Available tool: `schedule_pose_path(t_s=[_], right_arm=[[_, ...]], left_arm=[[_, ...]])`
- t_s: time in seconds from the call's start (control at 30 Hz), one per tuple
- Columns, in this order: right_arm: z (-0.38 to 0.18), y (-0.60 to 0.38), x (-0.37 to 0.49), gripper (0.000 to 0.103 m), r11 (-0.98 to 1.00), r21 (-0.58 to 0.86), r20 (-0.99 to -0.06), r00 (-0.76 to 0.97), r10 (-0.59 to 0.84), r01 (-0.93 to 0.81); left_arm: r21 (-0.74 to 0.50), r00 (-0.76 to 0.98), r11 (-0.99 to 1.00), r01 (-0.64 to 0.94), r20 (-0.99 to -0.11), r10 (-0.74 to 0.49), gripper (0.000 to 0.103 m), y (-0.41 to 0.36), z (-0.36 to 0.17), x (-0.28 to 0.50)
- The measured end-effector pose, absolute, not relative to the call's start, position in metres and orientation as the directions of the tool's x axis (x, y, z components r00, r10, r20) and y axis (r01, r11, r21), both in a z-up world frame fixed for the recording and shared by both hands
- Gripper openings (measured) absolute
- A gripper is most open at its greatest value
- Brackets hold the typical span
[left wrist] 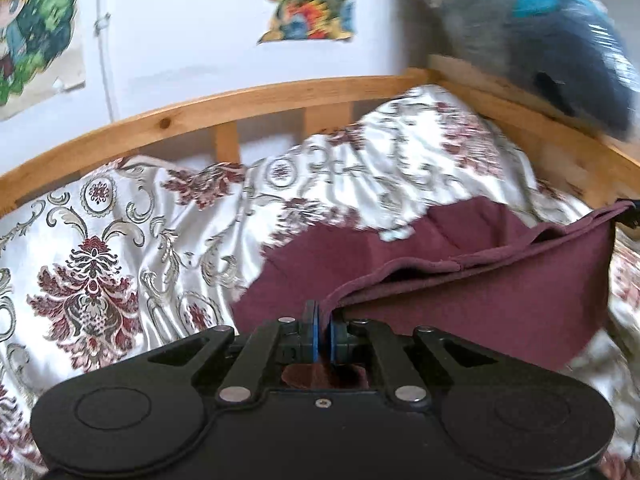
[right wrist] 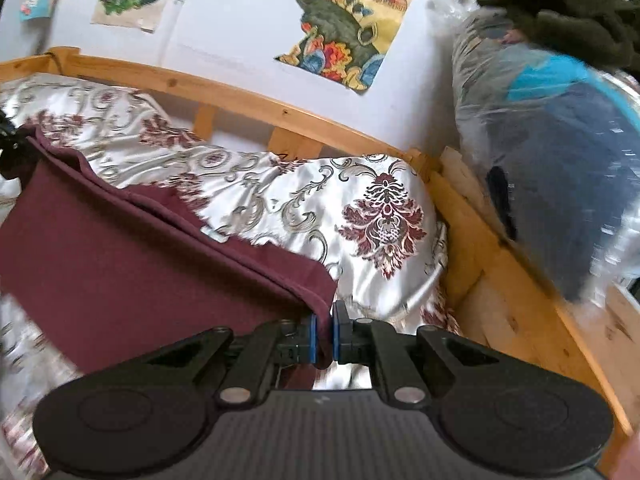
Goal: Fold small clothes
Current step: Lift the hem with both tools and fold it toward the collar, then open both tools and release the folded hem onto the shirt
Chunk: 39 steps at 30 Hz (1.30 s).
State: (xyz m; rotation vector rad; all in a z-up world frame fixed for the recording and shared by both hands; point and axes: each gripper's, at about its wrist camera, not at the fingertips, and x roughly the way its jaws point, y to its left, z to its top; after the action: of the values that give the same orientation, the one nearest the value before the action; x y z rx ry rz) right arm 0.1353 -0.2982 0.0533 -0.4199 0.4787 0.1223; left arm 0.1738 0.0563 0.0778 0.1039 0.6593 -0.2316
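Observation:
A maroon garment (left wrist: 472, 296) hangs stretched between my two grippers above a patterned bedspread (left wrist: 120, 240). My left gripper (left wrist: 323, 320) is shut on one corner of it. My right gripper (right wrist: 325, 322) is shut on the other corner of the maroon garment (right wrist: 120, 272). The cloth is doubled over, with a folded edge running along its top. The far tip of the right gripper (left wrist: 630, 216) shows at the garment's right corner in the left wrist view. The left gripper (right wrist: 8, 148) shows at its left corner in the right wrist view.
A wooden bed rail (left wrist: 240, 104) runs along the far side and corner of the bed (right wrist: 500, 264). A plastic-wrapped bundle of dark and blue cloth (right wrist: 560, 160) sits past the corner. Posters (right wrist: 352, 20) hang on the white wall.

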Motion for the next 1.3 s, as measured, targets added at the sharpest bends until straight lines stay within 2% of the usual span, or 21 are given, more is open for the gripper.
schedule_pose_path(t_s=[0.2,0.27,0.4,0.6,0.83,0.93,0.97,1.0,1.03,1.07,1.1,1.13,1.2,1.3], right_arm=[[0.027,-0.295,0.229,0.009,0.93,-0.304,-0.505,0.862,0.027,-0.207],[0.017,-0.294,0.251,0.009,0.934,-0.296,-0.51,0.86,0.023,-0.201],[-0.006,-0.295,0.287,0.01,0.949,-0.257,-0.54,0.842,0.018,-0.185],[-0.032,-0.294,0.315,0.011,0.951,-0.255,-0.577,0.817,-0.004,-0.176],[-0.046,-0.292,0.318,0.014,0.957,-0.247,-0.557,0.831,-0.013,-0.15],[-0.047,-0.29,0.319,0.026,0.954,-0.265,-0.537,0.843,-0.028,-0.137],[-0.046,-0.29,0.32,0.04,0.952,-0.275,-0.532,0.846,-0.032,-0.136],[-0.046,-0.29,0.321,0.062,0.951,-0.279,-0.531,0.847,-0.04,-0.13],[-0.046,-0.291,0.323,0.071,0.953,-0.279,-0.529,0.847,-0.047,-0.121],[-0.045,-0.292,0.323,0.08,0.956,-0.272,-0.524,0.85,-0.049,-0.112],[-0.044,-0.293,0.322,0.084,0.959,-0.264,-0.519,0.853,-0.046,-0.108],[-0.043,-0.294,0.321,0.087,0.96,-0.26,-0.52,0.853,-0.047,-0.106],[-0.043,-0.293,0.317,0.096,0.962,-0.258,-0.516,0.854,-0.057,-0.092],[-0.048,-0.287,0.314,0.103,0.948,-0.304,-0.505,0.86,-0.075,-0.096]], left_arm=[[-0.021,0.771,0.986,0.165,-0.621,-0.142,0.005,0.059,0.056,0.246],[-0.089,0.812,0.99,0.111,-0.566,-0.141,0.008,0.065,0.046,0.26],[-0.231,0.831,0.972,0.043,-0.532,-0.163,0.008,0.074,0.02,0.278],[-0.173,0.825,0.982,0.075,-0.543,-0.158,0.008,0.07,-0.012,0.303],[-0.244,0.789,0.966,0.088,-0.575,-0.217,0.014,0.087,-0.044,0.315],[-0.246,0.787,0.965,0.09,-0.576,-0.221,0.023,0.09,-0.043,0.318],[-0.256,0.785,0.962,0.091,-0.577,-0.228,0.028,0.092,-0.043,0.319],[-0.264,0.785,0.961,0.084,-0.576,-0.227,0.036,0.094,-0.042,0.319],[-0.273,0.786,0.959,0.076,-0.575,-0.226,0.041,0.097,-0.04,0.318],[-0.285,0.789,0.956,0.064,-0.572,-0.223,0.057,0.101,-0.038,0.317],[-0.299,0.793,0.953,0.055,-0.566,-0.224,0.073,0.104,-0.036,0.316],[-0.316,0.8,0.948,0.047,-0.556,-0.225,0.078,0.108,-0.033,0.314],[-0.333,0.816,0.942,0.035,-0.535,-0.219,0.084,0.114,-0.026,0.31],[-0.279,0.83,0.96,0.025,-0.529,-0.176,0.089,0.111,-0.02,0.308]])
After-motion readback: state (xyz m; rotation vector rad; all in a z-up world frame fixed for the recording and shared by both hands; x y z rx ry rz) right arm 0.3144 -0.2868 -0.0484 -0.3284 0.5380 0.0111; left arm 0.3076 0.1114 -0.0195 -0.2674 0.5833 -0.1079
